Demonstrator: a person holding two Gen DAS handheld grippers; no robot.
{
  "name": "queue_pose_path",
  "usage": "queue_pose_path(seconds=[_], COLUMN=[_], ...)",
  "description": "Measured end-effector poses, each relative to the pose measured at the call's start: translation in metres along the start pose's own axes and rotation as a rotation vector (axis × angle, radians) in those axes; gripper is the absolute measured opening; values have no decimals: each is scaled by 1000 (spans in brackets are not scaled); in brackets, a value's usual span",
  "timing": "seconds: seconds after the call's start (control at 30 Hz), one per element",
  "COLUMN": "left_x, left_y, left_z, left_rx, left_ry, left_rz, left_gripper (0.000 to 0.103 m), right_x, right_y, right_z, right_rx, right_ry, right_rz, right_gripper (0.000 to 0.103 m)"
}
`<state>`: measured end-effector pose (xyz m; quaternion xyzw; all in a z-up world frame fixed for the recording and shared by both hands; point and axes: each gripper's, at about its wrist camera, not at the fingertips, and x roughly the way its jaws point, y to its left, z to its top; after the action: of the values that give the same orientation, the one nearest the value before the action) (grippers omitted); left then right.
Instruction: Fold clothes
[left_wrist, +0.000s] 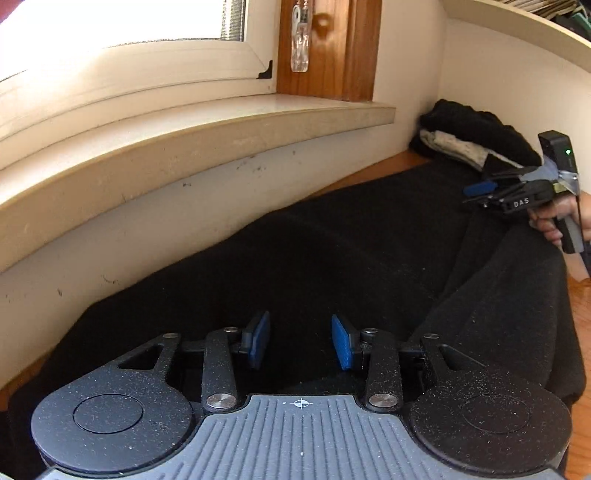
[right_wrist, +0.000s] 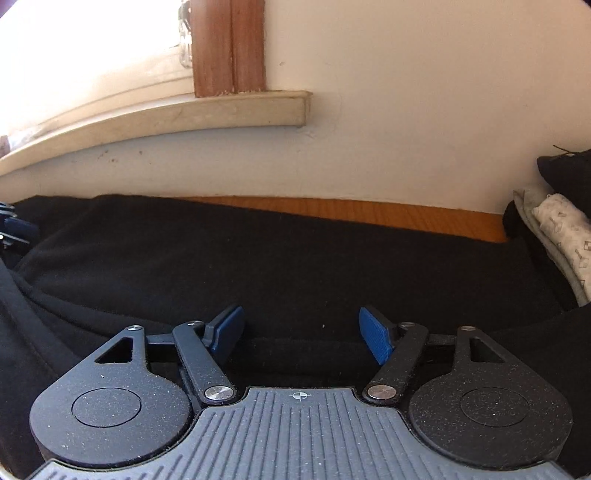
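Both grippers hung low over a black fleece garment (left_wrist: 332, 251) that lay spread on the wooden table (right_wrist: 369, 212), along the wall under the window sill (left_wrist: 184, 147). The left gripper (left_wrist: 301, 341) had its blue pads apart, with nothing pinched between them; only cloth lay below. The right gripper (right_wrist: 301, 334) stood spread wider, also empty, and it pointed at the far edge of the garment near the wall. In the left view a hand (left_wrist: 554, 221) held this gripper over the right part of the cloth. The spread fingers probably meant that the cloth was let go to settle flat. A pile of folded clothes (left_wrist: 476, 136) waited in the far right corner, likely finished pieces.
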<state>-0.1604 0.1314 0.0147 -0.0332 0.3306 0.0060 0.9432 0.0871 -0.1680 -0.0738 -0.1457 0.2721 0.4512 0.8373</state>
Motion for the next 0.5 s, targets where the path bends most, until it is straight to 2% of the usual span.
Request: queue_pose_path(seconds=[0.5], left_x=[-45], left_y=[-28], left_z=[-29], left_rx=[52], left_ry=[-1], left_rz=[-11], left_gripper=[43], right_x=[-75], right_y=[24], right_z=[-50], right_rx=[-6], right_ry=[-22], right_rz=[3], right_gripper=[69])
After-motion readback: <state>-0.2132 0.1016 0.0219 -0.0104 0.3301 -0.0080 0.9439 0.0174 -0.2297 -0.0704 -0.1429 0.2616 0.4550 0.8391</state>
